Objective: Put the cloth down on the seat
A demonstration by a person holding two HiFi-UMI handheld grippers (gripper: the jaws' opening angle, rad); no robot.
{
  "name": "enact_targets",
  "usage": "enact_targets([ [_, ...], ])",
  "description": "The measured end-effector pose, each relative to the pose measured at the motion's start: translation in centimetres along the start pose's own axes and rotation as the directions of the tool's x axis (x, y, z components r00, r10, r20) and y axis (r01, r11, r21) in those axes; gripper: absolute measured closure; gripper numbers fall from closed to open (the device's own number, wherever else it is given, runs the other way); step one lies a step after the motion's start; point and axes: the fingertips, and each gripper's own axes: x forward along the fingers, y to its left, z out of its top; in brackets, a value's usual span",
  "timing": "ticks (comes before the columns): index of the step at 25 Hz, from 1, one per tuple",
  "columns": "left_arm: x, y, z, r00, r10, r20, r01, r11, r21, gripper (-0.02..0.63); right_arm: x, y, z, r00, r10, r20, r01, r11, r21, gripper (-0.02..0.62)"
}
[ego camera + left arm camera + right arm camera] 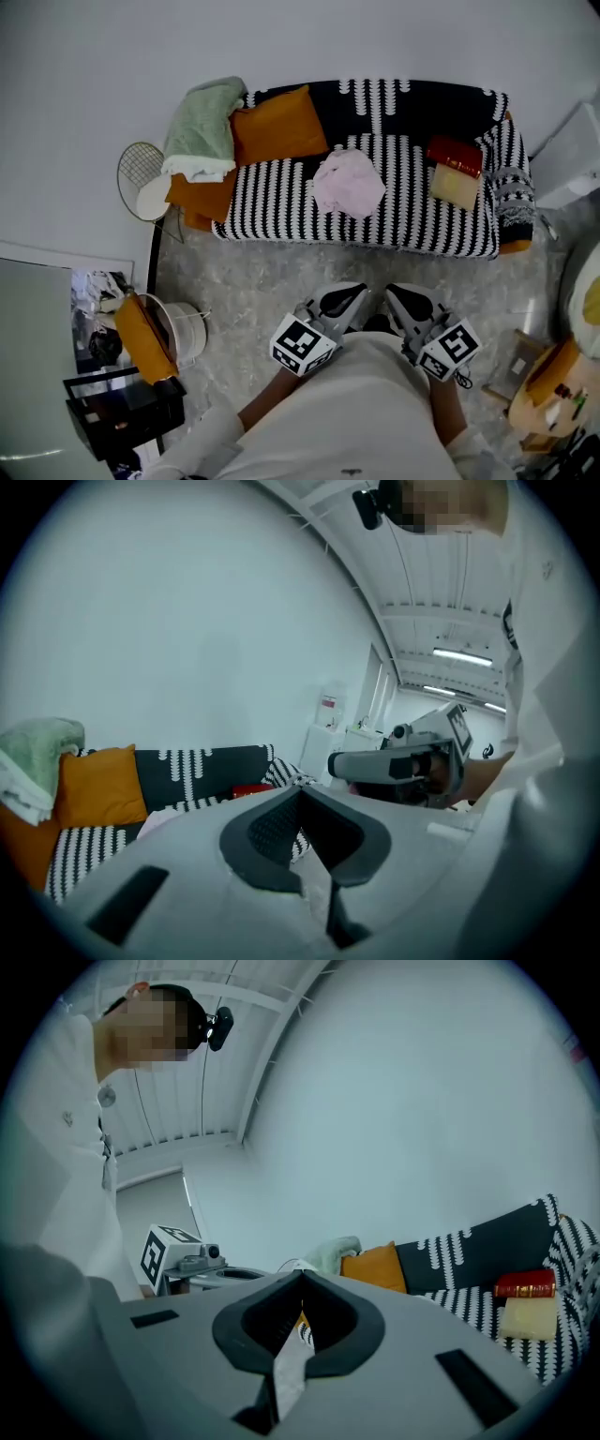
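Both tongs are clenched and empty. The left tongs (359, 292) and right tongs (397, 292) are side by side close to the person's torso, well apart from the sofa. Each gripper view shows its jaws closed with nothing between them.

The crumpled pale-pink cloth (348, 182) lies on the black-and-white striped sofa seat (272, 202), roughly mid-seat. The square orange cushion (278, 124) is to its left. The red book-like box (456, 154) on a beige block (454, 185) is to its right. Both are apart from the cloth. The folded pale-green towel (202, 127) drapes over the sofa's left end.

My read: placement looks done, cloth down and released. It's bunched, not spread, but the task only says put it down, so fine as is.

To finish clean, keep both tongs shut and clear of the seat so nothing snags the fabric. If a re-lay is wanted:
- Pinch one edge only.
- Lower until the cloth bears on the striped cover, then let go. Don't drop it from height.
- Keep to the bare middle of the seat, off the cushion and the box.
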Motion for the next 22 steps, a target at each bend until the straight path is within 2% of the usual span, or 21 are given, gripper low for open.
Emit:
enact_targets([
  [10, -1.1, 0.0, 1.0, 0.998, -0.029, 0.058, 0.031, 0.999, -0.028, 0.597, 0.4, 1.5, 0.1, 1.0, -0.018, -0.013, 0.017, 0.999, -0.045, 0.586],
  [22, -0.6, -0.3, 1.6, 0.996, -0.036, 0.081, 0.038, 0.999, -0.021, 0.597, -0.5, 1.2, -0.4, 0.999, -0.027, -0.035, 0.025, 0.998, -0.056, 0.586],
])
